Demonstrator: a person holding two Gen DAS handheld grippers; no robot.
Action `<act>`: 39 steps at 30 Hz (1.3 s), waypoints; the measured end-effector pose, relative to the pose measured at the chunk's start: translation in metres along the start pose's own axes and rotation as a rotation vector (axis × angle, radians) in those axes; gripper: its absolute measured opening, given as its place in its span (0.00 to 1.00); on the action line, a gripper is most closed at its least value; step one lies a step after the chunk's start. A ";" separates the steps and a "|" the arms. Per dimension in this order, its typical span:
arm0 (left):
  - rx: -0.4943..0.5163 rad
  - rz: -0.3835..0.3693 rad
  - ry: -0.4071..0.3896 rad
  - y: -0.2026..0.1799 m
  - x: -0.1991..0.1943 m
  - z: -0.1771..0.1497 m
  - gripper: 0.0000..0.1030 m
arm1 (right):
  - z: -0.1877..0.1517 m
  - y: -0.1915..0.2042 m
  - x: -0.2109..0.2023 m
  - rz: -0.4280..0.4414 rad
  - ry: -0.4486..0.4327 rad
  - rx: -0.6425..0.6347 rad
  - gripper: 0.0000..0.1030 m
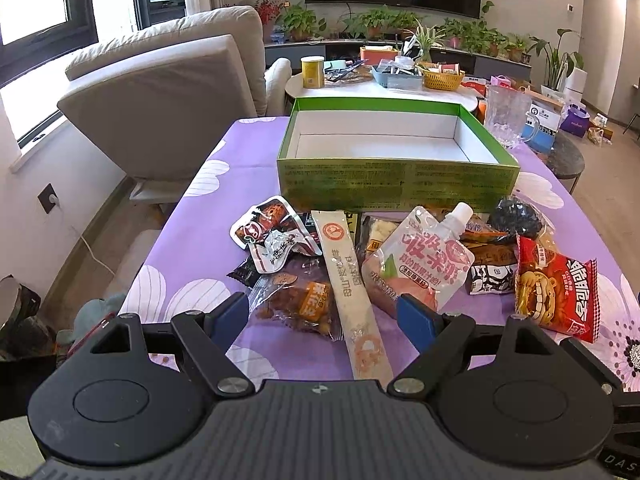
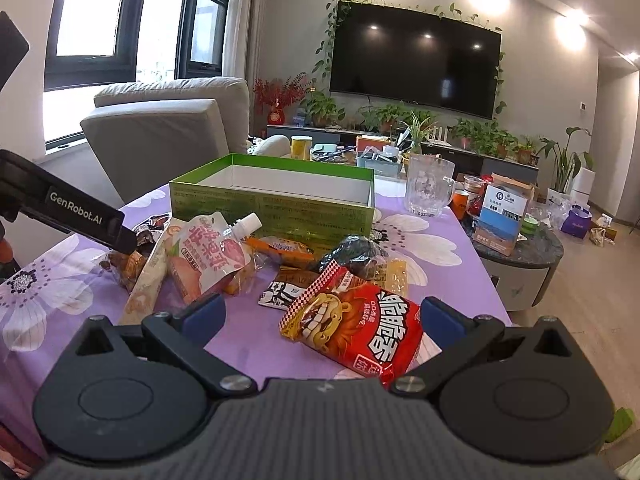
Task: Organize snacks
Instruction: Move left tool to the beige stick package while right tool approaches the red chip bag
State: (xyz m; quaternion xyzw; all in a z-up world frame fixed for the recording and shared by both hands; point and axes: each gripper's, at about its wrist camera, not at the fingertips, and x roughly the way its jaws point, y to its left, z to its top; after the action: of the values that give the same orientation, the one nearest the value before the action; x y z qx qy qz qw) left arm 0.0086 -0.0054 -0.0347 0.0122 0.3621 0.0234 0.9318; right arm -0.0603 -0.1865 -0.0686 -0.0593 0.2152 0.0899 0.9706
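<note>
Both tools gape wide, holding nothing. My right tool (image 2: 320, 316) straddles the red packet (image 2: 356, 332) lying on the worktop (image 2: 436, 264); I'd pinch its middle, then lift it clear into the green box (image 2: 272, 204) behind the snack pile.

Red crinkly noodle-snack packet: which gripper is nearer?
Right. The right gripper is open with the red crinkly noodle-snack packet lying between its fingers. The left gripper is open over the long cream stick packet, with the red packet off to its right.
</note>
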 end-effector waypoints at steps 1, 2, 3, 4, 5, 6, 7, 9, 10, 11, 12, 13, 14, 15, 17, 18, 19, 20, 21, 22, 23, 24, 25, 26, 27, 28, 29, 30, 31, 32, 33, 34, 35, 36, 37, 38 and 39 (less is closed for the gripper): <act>0.000 0.003 0.000 0.000 0.000 0.000 0.77 | 0.000 0.000 0.000 0.000 0.001 0.001 0.76; 0.001 0.005 0.001 0.000 0.000 0.000 0.77 | -0.001 0.000 0.000 0.000 0.001 0.002 0.76; 0.001 0.007 0.002 0.000 0.001 0.000 0.77 | -0.001 0.000 0.000 0.000 0.001 0.000 0.76; 0.000 0.009 0.004 0.000 0.001 0.000 0.77 | -0.001 0.000 0.001 0.000 0.000 -0.003 0.76; -0.001 0.011 0.006 0.000 0.001 0.000 0.77 | -0.001 0.000 0.001 -0.002 -0.001 -0.005 0.76; -0.002 0.013 0.007 0.000 0.002 0.000 0.77 | -0.001 0.001 0.001 -0.004 -0.003 -0.010 0.76; -0.001 0.015 0.008 0.000 0.002 -0.001 0.77 | -0.001 0.001 0.002 -0.005 -0.006 -0.014 0.76; 0.004 0.021 0.013 -0.002 0.003 0.000 0.77 | -0.002 0.000 0.003 -0.003 -0.008 -0.012 0.76; 0.005 0.023 0.014 -0.002 0.003 0.001 0.77 | -0.002 0.001 0.003 -0.003 -0.007 -0.010 0.76; 0.007 0.024 0.015 -0.002 0.003 0.001 0.77 | -0.003 0.000 0.004 -0.002 -0.005 -0.002 0.76; 0.008 0.026 0.016 -0.002 0.003 0.001 0.77 | -0.003 -0.001 0.004 -0.001 -0.003 0.003 0.76; 0.009 0.029 0.016 -0.002 0.004 0.001 0.77 | -0.003 -0.002 0.005 -0.002 -0.001 0.009 0.76; 0.010 0.032 0.017 -0.003 0.004 0.001 0.77 | -0.003 -0.002 0.006 -0.003 0.001 0.013 0.76; 0.012 0.034 0.019 -0.003 0.005 0.001 0.77 | -0.004 -0.003 0.007 -0.004 0.003 0.017 0.76; 0.013 0.040 0.026 -0.005 0.006 0.001 0.77 | -0.005 -0.005 0.008 -0.005 0.006 0.024 0.76; 0.013 0.041 0.028 -0.005 0.006 0.002 0.77 | -0.005 -0.006 0.008 -0.005 0.008 0.026 0.76; 0.013 0.041 0.030 -0.005 0.007 0.002 0.77 | -0.005 -0.007 0.008 -0.005 0.009 0.029 0.76; 0.016 0.041 0.032 -0.006 0.007 0.002 0.77 | -0.005 -0.008 0.008 -0.005 0.009 0.031 0.76; 0.021 0.041 0.032 -0.007 0.007 0.002 0.77 | -0.005 -0.009 0.008 -0.004 0.009 0.033 0.76; 0.026 0.040 0.031 -0.008 0.007 0.003 0.77 | -0.006 -0.011 0.008 -0.005 0.009 0.036 0.76; 0.031 0.040 0.028 -0.009 0.007 0.003 0.77 | -0.005 -0.011 0.009 -0.008 0.009 0.037 0.76; 0.033 0.041 0.028 -0.009 0.007 0.003 0.77 | -0.006 -0.011 0.009 -0.012 0.009 0.043 0.76; 0.033 0.042 0.028 -0.010 0.007 0.004 0.77 | -0.006 -0.013 0.009 -0.015 0.009 0.050 0.76; 0.032 0.041 0.030 -0.010 0.007 0.004 0.77 | -0.006 -0.014 0.009 -0.017 0.010 0.058 0.76; 0.030 0.040 0.032 -0.010 0.006 0.004 0.77 | -0.006 -0.015 0.009 -0.017 0.012 0.064 0.76; 0.028 0.038 0.033 -0.010 0.006 0.004 0.77 | -0.006 -0.015 0.008 -0.015 0.013 0.067 0.76; 0.027 0.037 0.032 -0.010 0.005 0.004 0.77 | -0.006 -0.016 0.007 -0.014 0.012 0.065 0.76; 0.028 0.035 0.031 -0.010 0.004 0.005 0.77 | -0.006 -0.015 0.006 -0.016 0.011 0.059 0.76; 0.029 0.033 0.027 -0.010 0.004 0.005 0.77 | -0.005 -0.016 0.005 -0.019 0.009 0.053 0.76; 0.031 0.033 0.023 -0.009 0.003 0.004 0.77 | -0.005 -0.015 0.004 -0.024 0.005 0.048 0.76; 0.032 0.034 0.021 -0.009 0.003 0.004 0.77 | -0.004 -0.016 0.003 -0.027 0.001 0.047 0.76; 0.032 0.038 0.022 -0.008 0.003 0.004 0.77 | -0.003 -0.016 0.003 -0.027 -0.001 0.049 0.76; 0.028 0.045 0.024 -0.007 0.003 0.004 0.77 | -0.001 -0.017 0.003 -0.026 -0.003 0.051 0.76; 0.019 0.051 0.025 -0.004 0.004 0.004 0.77 | 0.001 -0.017 0.003 -0.021 -0.006 0.050 0.76; 0.008 0.054 0.027 -0.002 0.005 0.004 0.77 | 0.002 -0.017 0.003 -0.016 -0.009 0.048 0.76; -0.005 0.057 0.030 0.002 0.006 0.005 0.77 | 0.004 -0.017 0.003 -0.012 -0.010 0.043 0.76; -0.016 0.059 0.032 0.004 0.008 0.005 0.77 | 0.006 -0.017 0.005 -0.009 -0.010 0.035 0.76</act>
State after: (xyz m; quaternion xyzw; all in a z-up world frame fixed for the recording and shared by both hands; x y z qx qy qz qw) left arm 0.0170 -0.0009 -0.0362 0.0151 0.3763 0.0540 0.9248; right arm -0.0501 -0.2016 -0.0638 -0.0430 0.2116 0.0819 0.9730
